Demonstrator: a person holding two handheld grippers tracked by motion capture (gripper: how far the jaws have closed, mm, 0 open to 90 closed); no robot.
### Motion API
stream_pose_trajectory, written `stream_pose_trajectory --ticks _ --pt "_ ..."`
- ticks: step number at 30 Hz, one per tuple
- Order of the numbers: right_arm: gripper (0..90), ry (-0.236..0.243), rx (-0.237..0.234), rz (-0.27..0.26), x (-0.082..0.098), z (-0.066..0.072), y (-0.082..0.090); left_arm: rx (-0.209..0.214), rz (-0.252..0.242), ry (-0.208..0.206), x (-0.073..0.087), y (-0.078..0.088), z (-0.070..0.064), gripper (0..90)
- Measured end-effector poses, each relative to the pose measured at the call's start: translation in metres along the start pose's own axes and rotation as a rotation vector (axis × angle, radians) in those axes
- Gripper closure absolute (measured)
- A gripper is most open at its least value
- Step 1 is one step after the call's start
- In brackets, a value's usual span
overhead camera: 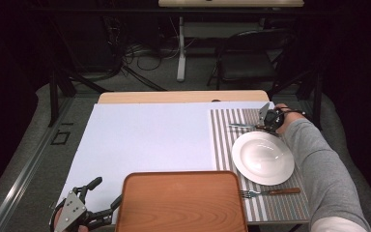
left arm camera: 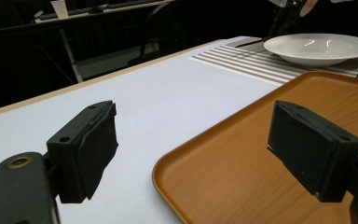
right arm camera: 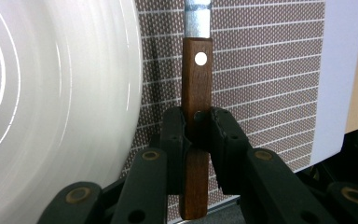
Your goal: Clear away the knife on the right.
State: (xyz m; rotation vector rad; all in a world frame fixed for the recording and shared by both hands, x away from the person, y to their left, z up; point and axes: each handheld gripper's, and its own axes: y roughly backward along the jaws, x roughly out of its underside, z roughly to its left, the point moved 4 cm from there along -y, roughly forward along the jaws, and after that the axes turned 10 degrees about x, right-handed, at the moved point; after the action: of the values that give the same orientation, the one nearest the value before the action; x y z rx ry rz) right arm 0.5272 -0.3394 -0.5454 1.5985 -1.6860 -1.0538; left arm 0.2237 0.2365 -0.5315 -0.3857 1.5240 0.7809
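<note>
My right gripper [right arm camera: 196,123] is shut on the wooden handle of a knife [right arm camera: 196,84], whose metal blade points away over the striped placemat [right arm camera: 270,70]. In the high view this gripper [overhead camera: 263,126] sits at the placemat's far edge, just beyond the white plate [overhead camera: 263,157], and the knife [overhead camera: 241,126] sticks out to the left. A wooden-handled fork [overhead camera: 270,192] lies on the placemat in front of the plate. My left gripper [overhead camera: 107,191] stands open at the table's near left, its jaws either side of the brown tray's rim [left arm camera: 177,163], with nothing between the pads.
A white sheet [overhead camera: 145,140] covers most of the table. The brown wooden tray [overhead camera: 181,203] sits at the near edge in the middle. Behind the table are a dark chair [overhead camera: 246,63], cables and another desk's leg [overhead camera: 180,48].
</note>
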Motion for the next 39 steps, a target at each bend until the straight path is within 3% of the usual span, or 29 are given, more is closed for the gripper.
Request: stream_pose_trajectory --ticks 3,5,8,9,13,14,15,17,19,20,22,27,31,36,39 --pt "76.6 -0.001 -0.005 0.033 -0.001 0.000 0.006 0.000 -0.001 0.000 0.000 0.000 0.000 15.2" --pt "76.6 -0.009 0.004 0.001 -0.002 0.001 0.006 0.000 -0.001 -0.002 0.000 0.000 0.000 15.2" --pt "76.6 -0.020 0.002 0.015 -0.003 0.001 0.012 0.000 -0.002 0.000 0.000 0.000 0.000 15.2" --pt "76.6 0.002 -0.002 0.006 -0.004 -0.001 0.013 0.001 -0.002 -0.001 0.000 0.000 0.000 15.2" --pt "76.6 -0.035 -0.001 0.028 -0.005 0.002 0.019 0.001 -0.003 0.001 0.000 0.000 0.000 15.2" --pt "76.6 -0.022 0.004 -0.004 -0.007 -0.001 0.021 -0.001 -0.005 0.001 0.000 0.000 0.000 15.2" --pt "76.6 -0.022 0.004 -0.004 -0.007 -0.001 0.021 -0.001 -0.005 0.001 0.000 0.000 0.000 15.2" --pt "76.7 -0.070 0.010 -0.008 -0.007 0.001 0.028 -0.002 -0.007 0.003 0.000 0.001 0.000 15.2" --pt "76.6 -0.074 0.014 -0.028 -0.009 0.001 0.032 -0.002 -0.009 0.004 -0.001 0.001 0.000 15.2" --pt "76.6 -0.102 0.013 -0.019 -0.009 0.003 0.035 -0.002 -0.010 0.005 -0.001 0.001 0.000 15.2" --pt "76.6 -0.097 0.012 -0.036 -0.010 0.003 0.038 -0.001 -0.011 0.006 -0.001 0.001 0.000 15.2" --pt "76.6 -0.206 0.019 -0.051 -0.011 0.010 0.049 -0.003 -0.016 0.006 -0.001 0.001 0.000 15.2" --pt "76.6 -0.241 0.018 -0.065 -0.011 0.015 0.054 -0.003 -0.016 0.006 -0.001 0.001 0.000 15.2" --pt "76.7 -0.351 0.003 -0.098 -0.011 0.026 0.063 -0.003 -0.015 0.006 -0.001 0.001 0.000 15.2" --pt "76.7 -0.385 -0.012 -0.124 -0.011 0.032 0.067 -0.004 -0.017 0.008 -0.001 0.001 0.001 15.2"
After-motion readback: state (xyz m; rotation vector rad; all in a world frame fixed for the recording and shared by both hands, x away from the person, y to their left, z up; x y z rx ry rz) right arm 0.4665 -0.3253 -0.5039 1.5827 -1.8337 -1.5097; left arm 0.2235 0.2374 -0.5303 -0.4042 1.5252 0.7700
